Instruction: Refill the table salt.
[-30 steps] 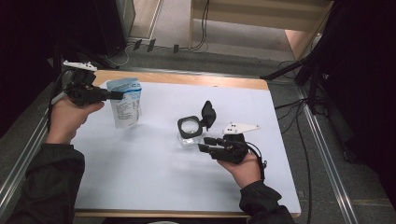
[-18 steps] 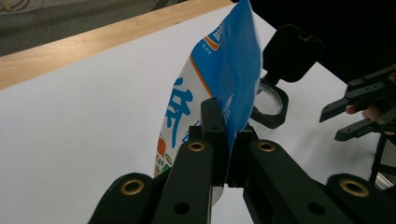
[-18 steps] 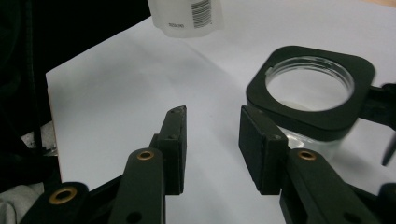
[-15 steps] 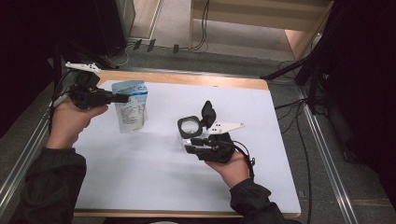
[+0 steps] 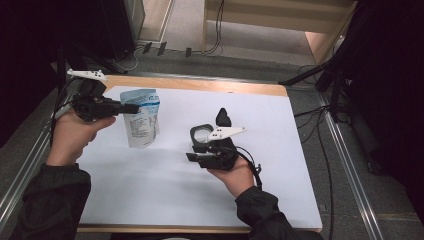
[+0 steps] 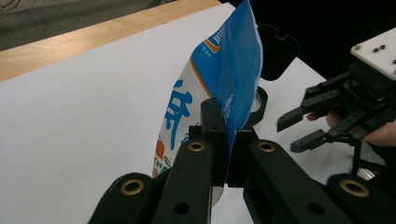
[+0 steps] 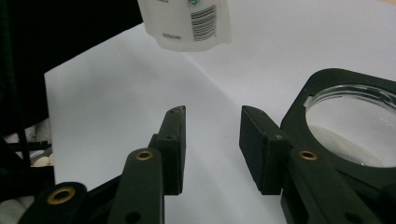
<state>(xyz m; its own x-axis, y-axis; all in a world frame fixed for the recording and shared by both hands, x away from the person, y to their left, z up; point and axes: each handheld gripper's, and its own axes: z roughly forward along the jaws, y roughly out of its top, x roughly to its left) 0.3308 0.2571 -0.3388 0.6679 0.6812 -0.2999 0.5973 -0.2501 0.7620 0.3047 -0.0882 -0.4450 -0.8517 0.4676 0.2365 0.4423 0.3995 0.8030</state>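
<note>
Pinching the pouch [image 5: 141, 119] in my left claw [image 5: 131, 108] near the tabletop's [image 5: 165, 200] left edge, right claw [image 5: 194, 152] released, I risk it slipping from so thin a grip.

1. The pouch [image 5: 141, 117] stands on the left part of the white sheet [image 5: 280, 150], which lies on the table [image 5: 200, 84].
2. The left gripper [image 5: 131, 108] reaches the pouch from its left.
3. The open-lidded container [image 5: 204, 135] sits mid-sheet, right of the pouch.
4. The right gripper [image 5: 194, 153] is just in front of the container.
</note>
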